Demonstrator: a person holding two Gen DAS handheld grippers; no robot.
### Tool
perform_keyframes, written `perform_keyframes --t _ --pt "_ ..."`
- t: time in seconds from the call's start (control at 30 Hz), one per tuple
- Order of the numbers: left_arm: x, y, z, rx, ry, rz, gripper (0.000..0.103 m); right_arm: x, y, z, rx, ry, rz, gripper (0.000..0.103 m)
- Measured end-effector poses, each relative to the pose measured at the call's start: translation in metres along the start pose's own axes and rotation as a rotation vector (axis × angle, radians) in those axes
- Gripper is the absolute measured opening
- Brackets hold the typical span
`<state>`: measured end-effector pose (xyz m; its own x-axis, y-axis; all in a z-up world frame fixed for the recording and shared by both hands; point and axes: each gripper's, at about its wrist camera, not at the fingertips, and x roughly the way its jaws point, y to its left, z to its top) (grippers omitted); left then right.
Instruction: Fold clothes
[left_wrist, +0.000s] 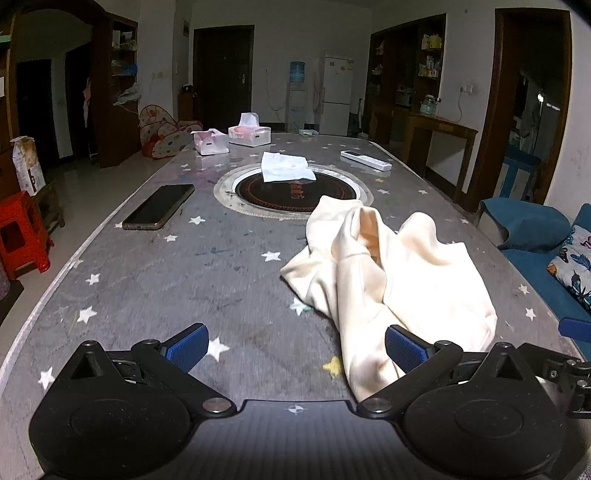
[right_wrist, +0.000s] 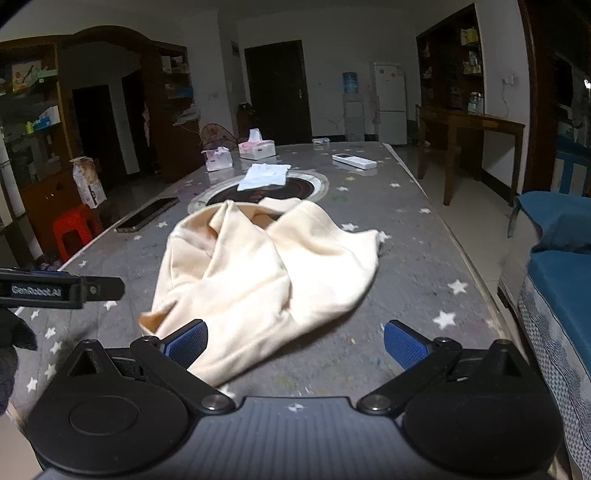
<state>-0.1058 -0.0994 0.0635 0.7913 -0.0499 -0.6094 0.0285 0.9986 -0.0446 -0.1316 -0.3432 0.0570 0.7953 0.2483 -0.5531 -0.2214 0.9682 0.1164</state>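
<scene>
The crumpled cream-coloured fabric garment (right_wrist: 258, 273) lay in a loose heap on the grey star-printed tabletop (left_wrist: 155, 280), bunched and folded over itself, unfolded as yet. It sat on the near half of the table, its far edge reaching the rim of the round dark burner plate with a metal ring (left_wrist: 291, 190) set into the middle of the surface. A white folded cloth (left_wrist: 286, 168) rested on that burner's far side, well apart from the garment.

The left gripper (left_wrist: 295, 349) hung low over the table with its blue-padded fingers (left_wrist: 186, 347) spread wide, nothing between them; the garment's near corner ran just beside and behind its right finger. The right gripper (right_wrist: 295, 345) was spread just as wide, empty too, and the garment's near hem lay just behind its left blue pad. In the right wrist view, the black body of the left gripper showed at the left edge, beside the garment.

Further out, a dark slab-shaped phone (left_wrist: 159, 206) lay flat to the left of the burner. A long white remote control (left_wrist: 365, 160) lay on the far right of the table. Two white-and-pink tissue boxes (left_wrist: 231, 136) stood near the far end. Off the table, a red plastic stool (left_wrist: 22, 236) stood on the floor to the left, and a blue upholstered sofa (right_wrist: 561, 266) ran along the right side.
</scene>
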Motion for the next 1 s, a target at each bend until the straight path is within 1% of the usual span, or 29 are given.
perform_keyframes --t 0.1,0.17,0.23,0.27,0.47,0.5,0.57,0.7,0.83,0.9,0.93,0.97,1.0 --pt "0.006 0.000 0.006 0.005 0.003 0.000 0.103 0.006 0.002 0.008 -0.006 -0.007 0.013 0.101" --pt "0.011 -0.001 0.010 0.010 0.006 -0.002 0.103 0.011 0.003 0.013 -0.007 -0.005 0.019 0.098" --pt "0.015 -0.001 0.013 0.013 0.009 -0.005 0.103 0.016 0.003 0.015 -0.010 -0.001 0.026 0.098" --pt "0.018 -0.002 0.015 0.015 0.010 -0.006 0.103 0.019 0.004 0.017 -0.012 0.002 0.029 0.095" --pt "0.031 -0.008 0.028 0.034 0.009 -0.018 0.103 0.031 0.003 0.023 -0.022 0.018 0.042 0.090" --pt "0.033 -0.009 0.031 0.039 0.008 -0.021 0.103 0.033 0.003 0.024 -0.021 0.021 0.044 0.090" --pt "0.037 -0.011 0.036 0.052 0.006 -0.025 0.103 0.037 0.002 0.026 -0.024 0.027 0.048 0.085" --pt "0.048 -0.016 0.049 0.079 -0.005 -0.035 0.102 0.045 0.001 0.032 -0.032 0.034 0.055 0.082" --pt "0.063 -0.020 0.063 0.090 0.000 -0.059 0.095 0.054 0.000 0.040 -0.035 0.031 0.058 0.079" --pt "0.074 -0.022 0.070 0.099 0.006 -0.070 0.086 0.058 0.000 0.045 -0.033 0.029 0.059 0.077" --pt "0.080 -0.022 0.073 0.102 0.013 -0.081 0.083 0.060 -0.001 0.048 -0.034 0.029 0.062 0.074" --pt "0.086 -0.021 0.075 0.102 0.026 -0.095 0.078 0.062 -0.001 0.050 -0.035 0.029 0.064 0.072" --pt "0.092 -0.020 0.076 0.101 0.042 -0.103 0.071 0.065 0.000 0.053 -0.040 0.027 0.067 0.072"
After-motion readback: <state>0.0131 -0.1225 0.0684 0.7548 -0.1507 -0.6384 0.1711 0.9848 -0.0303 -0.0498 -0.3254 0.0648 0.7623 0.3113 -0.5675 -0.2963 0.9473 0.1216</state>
